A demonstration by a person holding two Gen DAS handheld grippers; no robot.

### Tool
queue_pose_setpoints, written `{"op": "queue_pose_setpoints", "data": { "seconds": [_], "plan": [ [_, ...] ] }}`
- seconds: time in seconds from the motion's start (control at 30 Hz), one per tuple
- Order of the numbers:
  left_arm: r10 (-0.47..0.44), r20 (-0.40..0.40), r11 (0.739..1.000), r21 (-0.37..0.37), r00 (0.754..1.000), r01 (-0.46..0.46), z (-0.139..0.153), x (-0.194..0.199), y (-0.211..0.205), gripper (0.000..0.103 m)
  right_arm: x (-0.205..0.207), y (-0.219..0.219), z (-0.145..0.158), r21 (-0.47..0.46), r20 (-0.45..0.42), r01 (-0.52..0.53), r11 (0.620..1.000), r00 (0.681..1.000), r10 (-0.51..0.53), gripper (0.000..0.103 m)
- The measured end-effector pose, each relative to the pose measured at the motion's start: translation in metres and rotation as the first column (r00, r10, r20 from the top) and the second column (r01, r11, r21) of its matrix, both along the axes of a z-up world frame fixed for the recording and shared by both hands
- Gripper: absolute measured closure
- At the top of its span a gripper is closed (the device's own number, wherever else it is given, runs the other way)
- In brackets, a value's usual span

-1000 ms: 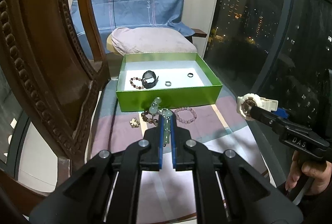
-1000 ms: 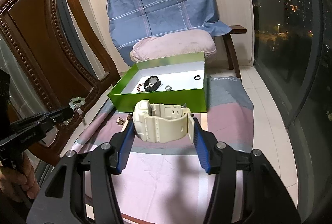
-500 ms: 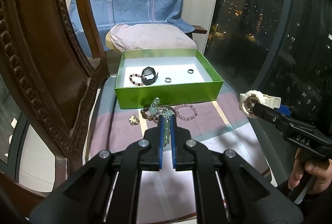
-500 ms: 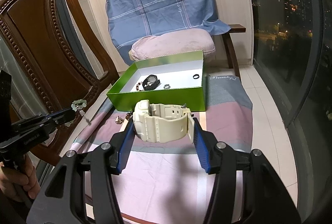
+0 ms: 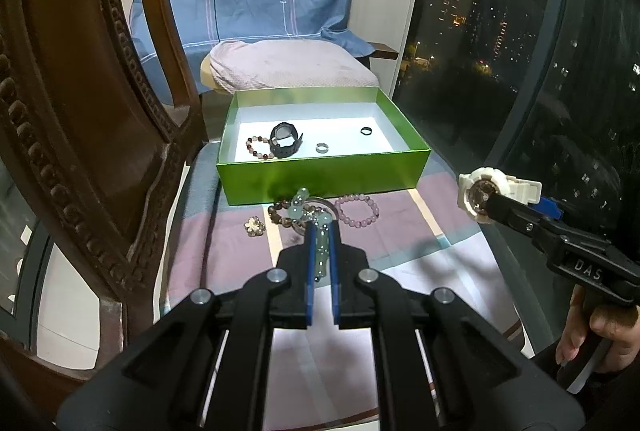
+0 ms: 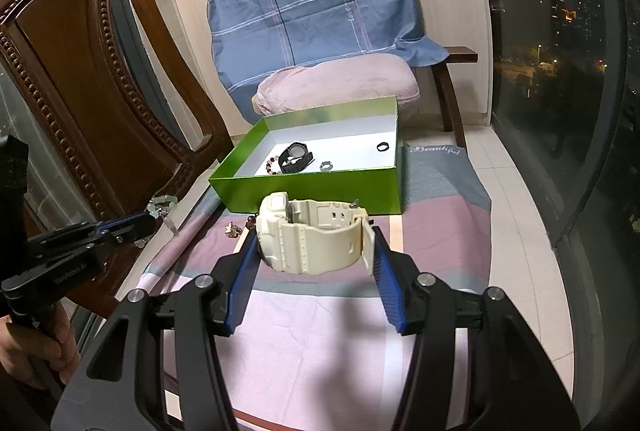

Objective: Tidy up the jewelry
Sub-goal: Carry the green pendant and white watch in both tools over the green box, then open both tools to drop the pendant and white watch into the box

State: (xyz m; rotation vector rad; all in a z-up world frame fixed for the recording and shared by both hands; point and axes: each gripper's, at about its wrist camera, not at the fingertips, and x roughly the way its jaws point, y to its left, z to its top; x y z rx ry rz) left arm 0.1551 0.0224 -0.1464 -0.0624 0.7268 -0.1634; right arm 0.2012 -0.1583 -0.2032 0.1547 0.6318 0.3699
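The right gripper is clamping a cream wristwatch across its looped strap, holding it above the striped cloth just short of the green box. The stiff resin band is likely resisting the squeeze, so this hold should be secure. The left gripper is pinching, nearly closed, a pale green bead bracelet, which is dangling limp, light and probably slippery.
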Motion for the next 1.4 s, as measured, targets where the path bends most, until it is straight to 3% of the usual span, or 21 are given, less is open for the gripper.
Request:
{"op": "queue_pose_setpoints", "data": {
  "seconds": [0.37, 0.6, 0.73, 0.87, 1.17, 1.2, 1.27, 1.3, 1.33, 1.4],
  "plan": [
    [0.042, 0.046, 0.999, -0.036, 0.998, -0.04, 0.026, 0.035, 0.01, 0.097, 0.045, 0.005, 0.03, -0.011, 0.133, 0.008, 1.0, 0.991, -0.006, 0.049],
    [0.074, 0.078, 0.997, -0.033, 0.994, -0.072, 0.047, 0.099, 0.016, 0.097, 0.107, 0.004, 0.025, 0.041, 0.093, 0.049, 0.998, 0.994, -0.053, 0.049],
    [0.094, 0.051, 0.995, -0.034, 0.994, -0.093, 0.036, 0.137, 0.023, 0.096, 0.14, 0.008, 0.016, 0.037, 0.076, 0.063, 0.997, 0.995, -0.066, 0.049],
    [0.127, -0.011, 0.991, -0.045, 0.992, -0.128, 0.008, 0.168, 0.035, 0.097, 0.167, 0.011, -0.001, 0.011, 0.033, 0.076, 0.997, 0.997, -0.077, 0.049],
    [0.146, -0.081, 0.988, -0.046, 0.986, -0.15, -0.021, 0.191, 0.041, 0.095, 0.19, 0.015, -0.024, -0.026, -0.029, 0.079, 0.997, 0.996, -0.08, 0.047],
    [0.148, -0.087, 0.987, -0.045, 0.985, -0.152, -0.023, 0.192, 0.041, 0.094, 0.191, 0.016, -0.026, -0.04, -0.037, 0.079, 0.996, 0.996, -0.08, 0.046],
    [0.165, -0.097, 0.985, -0.03, 0.982, -0.169, -0.027, 0.192, 0.042, 0.074, 0.188, 0.017, -0.027, -0.05, -0.034, 0.078, 0.996, 0.996, -0.079, 0.031],
    [0.18, -0.093, 0.983, -0.018, 0.979, -0.183, -0.025, 0.188, 0.042, 0.049, 0.184, 0.017, -0.025, -0.057, -0.021, 0.085, 0.995, 0.996, -0.086, 0.027],
    [0.189, -0.079, 0.982, -0.014, 0.979, -0.19, -0.021, 0.184, 0.042, 0.034, 0.18, 0.016, -0.019, -0.063, 0.001, 0.1, 0.993, 0.995, -0.101, 0.019],
    [0.188, -0.032, 0.982, -0.019, 0.982, -0.189, -0.005, 0.168, 0.042, 0.027, 0.164, 0.009, 0.001, -0.035, 0.061, 0.119, 0.992, 0.991, -0.117, 0.012]
  ]
}}
